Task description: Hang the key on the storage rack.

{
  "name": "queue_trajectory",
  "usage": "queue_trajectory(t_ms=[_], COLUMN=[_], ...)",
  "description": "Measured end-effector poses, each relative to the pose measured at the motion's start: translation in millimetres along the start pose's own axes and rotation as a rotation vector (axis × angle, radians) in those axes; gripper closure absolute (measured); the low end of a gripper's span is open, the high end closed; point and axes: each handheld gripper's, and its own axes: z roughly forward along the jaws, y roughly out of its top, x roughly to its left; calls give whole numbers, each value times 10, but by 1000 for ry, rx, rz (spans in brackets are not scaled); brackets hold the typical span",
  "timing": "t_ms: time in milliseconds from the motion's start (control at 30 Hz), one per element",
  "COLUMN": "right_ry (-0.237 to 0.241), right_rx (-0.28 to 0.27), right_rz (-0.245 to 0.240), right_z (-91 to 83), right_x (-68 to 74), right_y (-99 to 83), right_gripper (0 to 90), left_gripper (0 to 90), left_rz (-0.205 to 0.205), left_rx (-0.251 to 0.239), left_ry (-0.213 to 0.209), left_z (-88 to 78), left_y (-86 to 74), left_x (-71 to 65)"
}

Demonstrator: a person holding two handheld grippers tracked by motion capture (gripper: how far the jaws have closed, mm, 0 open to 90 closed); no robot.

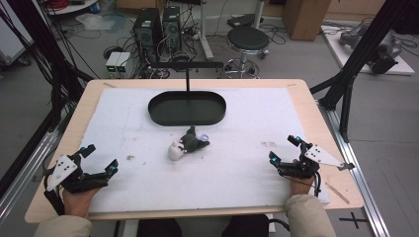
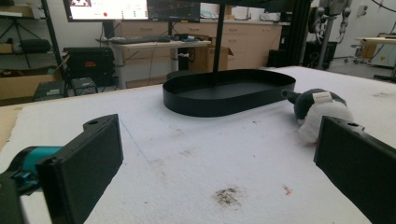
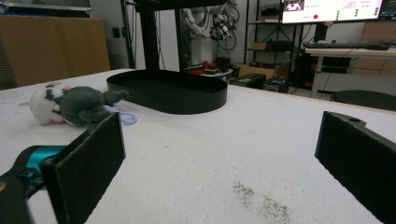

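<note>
both claws open, toy lies between them

the left claw (image 1: 102, 159) rests at the near left corner of the table (image 1: 306, 94), jaws spread wide with nothing between them. in the left gripper view only white cloth (image 2: 187, 158) shows between its two black pads (image 2: 100, 154), with a dark smudge (image 2: 228, 196) just ahead of them. the person's left hand (image 1: 76, 197) holds it from behind, sleeve at the table's near edge.

the right claw (image 1: 284, 149) sits at the near right side, also gaping, nothing in it. its own view shows bare cloth between the pads (image 3: 100, 151) and a scatter of dark specks (image 3: 261, 200) in front. the right hand (image 1: 299, 185) grips it from below.

out from both claws, toward the middle of the table, lies the toy (image 1: 187, 144), a small plush, dark grey with a white end, on its side on the cloth. it is well apart from either claw, about midway between them and a little farther from the person. from the left claw it shows ahead and to the right, white end nearest (image 2: 322, 112); from the right claw it shows ahead and to the left (image 3: 74, 106), with a pale purple loop (image 3: 123, 116) beside it.

just beyond the toy, not touching it, stands the tray (image 1: 217, 116), a black oval with a low wall. a black post (image 1: 187, 79) rises behind it.
</note>
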Motion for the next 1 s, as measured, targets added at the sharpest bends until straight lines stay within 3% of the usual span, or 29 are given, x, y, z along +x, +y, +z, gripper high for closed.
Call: queue_trajectory(t_ms=[133, 267, 500, 567, 667, 700, 733, 767, 800, 833, 867, 900, 933, 967, 1000], right_ry=[-1, -1, -3, -3, -1, -1, 0, 0, -5, -3, -1, -1, 0, 0, 0], right_rx=[3, 2, 4, 6, 12, 12, 12, 12, 8, 12, 12, 12, 11, 11, 11], right_rz=[-4, 3, 3, 0, 3, 3, 2, 2, 0, 4, 3, 3, 4, 4, 2], right_z=[-1, 3, 4, 6, 6, 6, 6, 6, 7, 5, 6, 6, 6, 6, 6], right_x=[2, -7, -4, -3, 1, 1, 0, 0, -6, -2, 0, 0, 1, 1, 1], right_y=[-1, 0, 1, 2, 1, 1, 1, 1, 2, 2, 1, 1, 1, 1, 2], right_gripper=[7, 7, 7, 7, 7, 7, 7, 7, 7, 7, 7, 7, 7, 7, 7], left_gripper=[17, 17, 17, 17, 17, 17, 17, 17, 17, 17, 17, 17, 17, 17, 17], left_rz=[13, -2, -31, -21, 31, 31, 50, 50, 65, 65, 85, 85, 103, 103, 118], left_rx=[5, 0, 39, 39, 66, 66, 78, 78, 88, 88, 102, 102, 123, 123, 135], left_ry=[3, 9, 9, -11, -60, -60, -93, -93, -113, -113, -131, -131, -143, -143, -149], left_z=[8, 6, 57, 93, 207, 207, 295, 295, 364, 364, 445, 445, 524, 524, 603], left_y=[2, 3, 44, 138, 420, 420, 618, 618, 774, 774, 942, 942, 1101, 1101, 1241], left_x=[-11, -3, 27, 8, -42, -42, -74, -74, -105, -105, -141, -141, -176, -176, -211])
